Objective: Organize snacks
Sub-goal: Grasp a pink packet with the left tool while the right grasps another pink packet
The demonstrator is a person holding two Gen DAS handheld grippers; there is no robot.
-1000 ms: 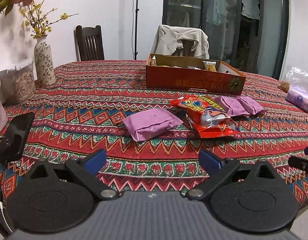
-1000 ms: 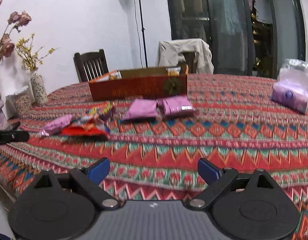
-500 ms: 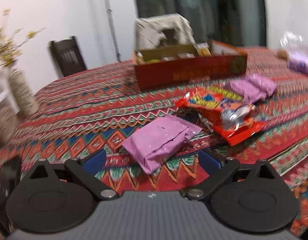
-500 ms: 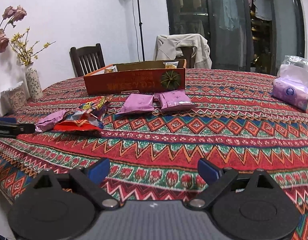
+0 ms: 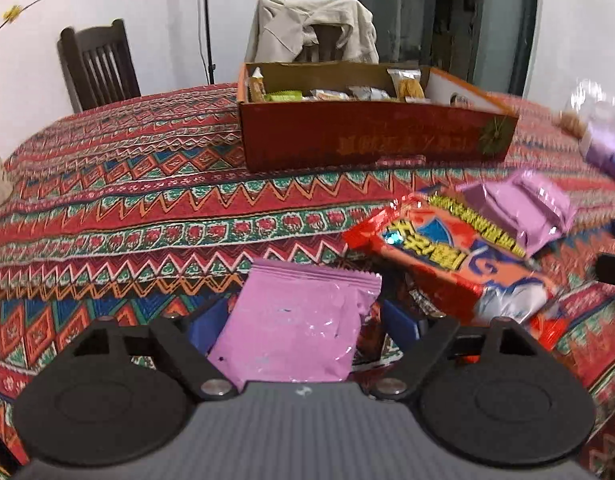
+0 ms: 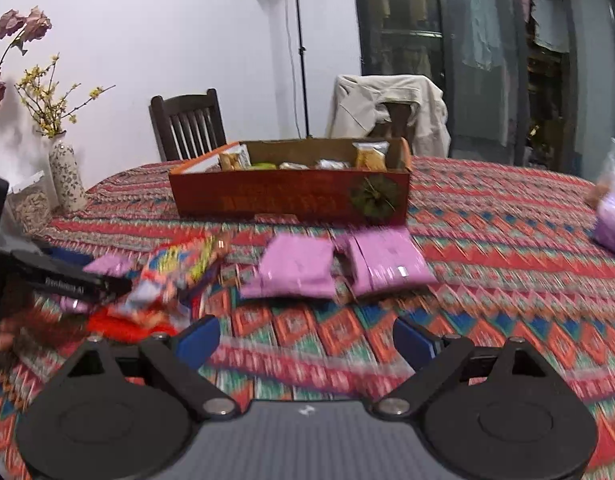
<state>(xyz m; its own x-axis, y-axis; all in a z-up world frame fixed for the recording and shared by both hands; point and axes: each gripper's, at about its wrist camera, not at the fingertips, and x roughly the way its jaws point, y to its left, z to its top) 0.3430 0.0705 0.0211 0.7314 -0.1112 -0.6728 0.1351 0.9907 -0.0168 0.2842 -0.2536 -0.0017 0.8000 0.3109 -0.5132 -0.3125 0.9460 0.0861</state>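
Observation:
A pink snack packet (image 5: 291,344) lies on the patterned tablecloth between the blue pads of my left gripper (image 5: 303,322). Its jaws are closing around the packet, and I cannot see the pads pressing on it. Right of it lies a red snack bag (image 5: 447,256), and beyond that two more pink packets (image 5: 523,208). The red cardboard box (image 5: 367,140) with several snacks inside stands farther back. My right gripper (image 6: 305,340) hovers over bare cloth, its jaws narrowing slightly with nothing between them. Ahead of it are the two pink packets (image 6: 295,268) and the box (image 6: 291,200).
A flowered vase (image 6: 65,176) and a clear jar (image 6: 29,208) stand at the table's left edge. A plastic bag with a purple pack (image 6: 611,220) sits at the right. A dark wooden chair (image 6: 187,124) and a jacket-draped chair (image 6: 387,108) stand behind the table.
My left gripper moved forward and down over the near pink packet, which now sits between its fingers, and the jaws narrowed. My right gripper advanced toward the two pink packets.

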